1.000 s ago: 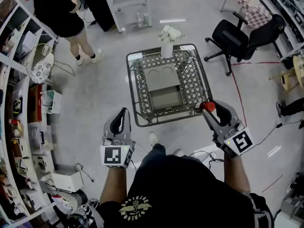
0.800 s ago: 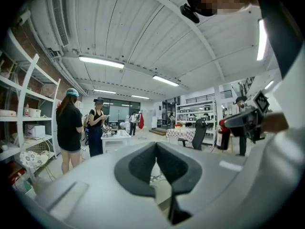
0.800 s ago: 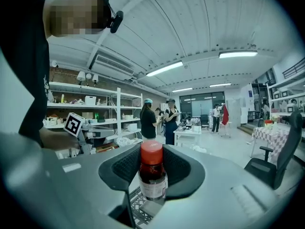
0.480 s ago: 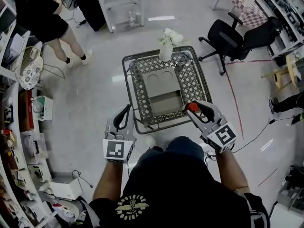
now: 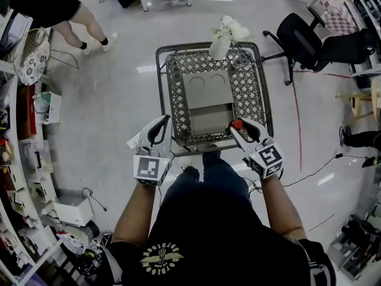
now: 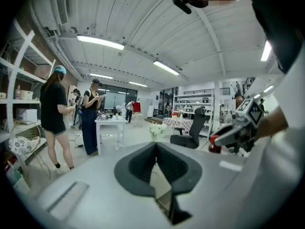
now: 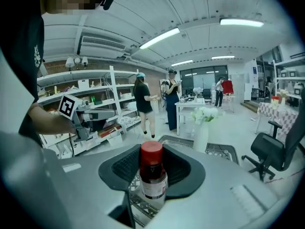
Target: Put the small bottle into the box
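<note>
While level at the table [image 5: 265,103] edge, right hand-held gripper [image 5: 243,126] tight on small bottle [image 7: 153,175], left hand-held gripper [image 5: 162,124] closed, empty.

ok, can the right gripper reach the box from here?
Probably yes. The right gripper, shut on the bottle, hovers beside the box; nothing stands between them and its top looks open.

A pale grey, glossy floor [image 5: 113,112] runs through a large workroom, crossed on the right by a thin red line [image 5: 296,118], with white shelving [image 5: 24,159] crowded with boxes along the left wall. A black office chair [image 5: 309,40] stands near a table with a checked cloth [image 5: 333,14]. Long strip lights [image 7: 159,38] cross the white panelled ceiling, and two people stand by a white table [image 7: 193,109].
</note>
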Available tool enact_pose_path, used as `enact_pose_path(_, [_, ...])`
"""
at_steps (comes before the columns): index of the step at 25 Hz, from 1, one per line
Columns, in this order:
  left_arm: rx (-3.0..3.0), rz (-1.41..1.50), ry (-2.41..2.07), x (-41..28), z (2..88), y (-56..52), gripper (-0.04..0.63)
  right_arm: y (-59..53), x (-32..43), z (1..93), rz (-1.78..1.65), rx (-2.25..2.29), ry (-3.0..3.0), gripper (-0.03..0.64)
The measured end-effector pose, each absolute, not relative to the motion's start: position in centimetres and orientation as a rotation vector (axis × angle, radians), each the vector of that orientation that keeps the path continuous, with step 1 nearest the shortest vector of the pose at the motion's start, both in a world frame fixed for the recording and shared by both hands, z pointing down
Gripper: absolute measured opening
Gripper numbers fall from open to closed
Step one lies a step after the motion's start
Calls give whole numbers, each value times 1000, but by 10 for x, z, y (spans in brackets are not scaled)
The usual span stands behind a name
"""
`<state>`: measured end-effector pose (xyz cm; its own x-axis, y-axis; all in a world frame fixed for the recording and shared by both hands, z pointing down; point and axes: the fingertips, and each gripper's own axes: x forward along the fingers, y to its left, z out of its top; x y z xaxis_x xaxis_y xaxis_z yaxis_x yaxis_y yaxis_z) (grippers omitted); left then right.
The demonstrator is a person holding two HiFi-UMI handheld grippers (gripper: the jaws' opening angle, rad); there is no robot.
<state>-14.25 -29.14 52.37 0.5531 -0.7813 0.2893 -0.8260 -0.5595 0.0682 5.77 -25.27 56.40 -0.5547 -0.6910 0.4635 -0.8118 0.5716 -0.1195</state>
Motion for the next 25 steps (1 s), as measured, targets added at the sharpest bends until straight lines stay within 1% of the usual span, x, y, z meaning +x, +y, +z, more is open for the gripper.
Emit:
enact_pose_path(7, [2504, 435, -1356, -126, 596, -305, 0, -291, 79, 689, 571, 1160, -2292, 153])
enact_pose_path(12, [2438, 472, -1388, -136, 612, -299, 0, -301, 67, 758, 611, 1047, -2222, 153])
enact_pose_path(18, [2381, 508, -1404, -142, 622, -294, 0, -312, 70, 798, 585, 1059, -2149, 155])
enact_pose_path(23, [2409, 548, -1410, -138, 618, -290, 0, -306, 72, 812, 587, 1082, -2138, 152])
enact_pose_path(25, [2442, 564, -1421, -139, 607, -293, 0, -305, 68, 811, 603, 1083, -2148, 169])
